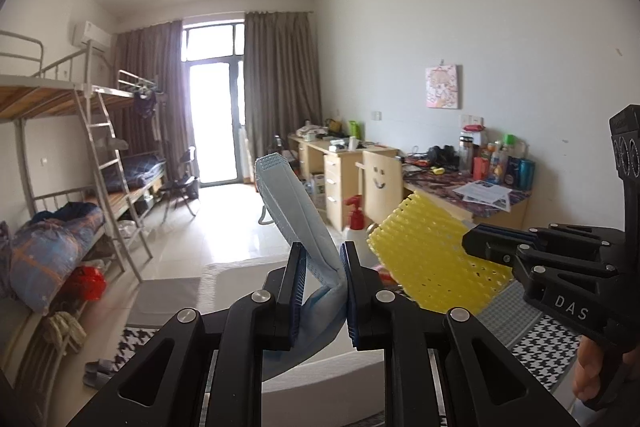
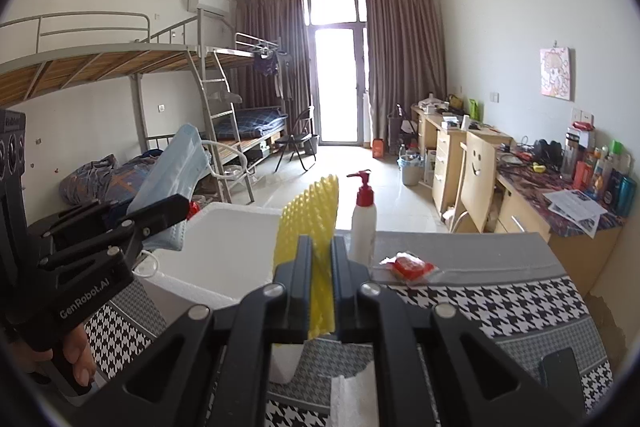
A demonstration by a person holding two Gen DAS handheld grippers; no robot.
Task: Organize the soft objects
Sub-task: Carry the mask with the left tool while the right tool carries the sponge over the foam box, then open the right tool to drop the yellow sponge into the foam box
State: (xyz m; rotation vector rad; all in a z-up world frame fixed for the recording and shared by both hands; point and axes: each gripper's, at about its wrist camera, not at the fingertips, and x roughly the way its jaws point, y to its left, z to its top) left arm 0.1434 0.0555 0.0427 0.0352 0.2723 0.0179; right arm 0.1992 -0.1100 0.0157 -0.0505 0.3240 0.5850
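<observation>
My left gripper [image 1: 322,259] is shut on a folded light-blue face mask [image 1: 292,203], which sticks up and leans left from between the pads. In the right wrist view the same mask [image 2: 172,163] rises from the left gripper [image 2: 182,205] at the left, above a white foam box [image 2: 240,211]. My right gripper [image 2: 321,247] is shut on a yellow dimpled foam sheet [image 2: 310,215] that stands upright between its jaws. From the left wrist view the yellow sheet [image 1: 424,251] hangs to the right, held by the right gripper [image 1: 476,243]. Both grippers hover over the table.
A houndstooth tablecloth [image 2: 500,303] covers the table. On it stand a white pump bottle with a red top [image 2: 363,223] and a red packet [image 2: 408,265]. A hand [image 2: 80,351] holds the left gripper's handle. Bunk beds line the left wall, and cluttered desks [image 2: 560,195] line the right.
</observation>
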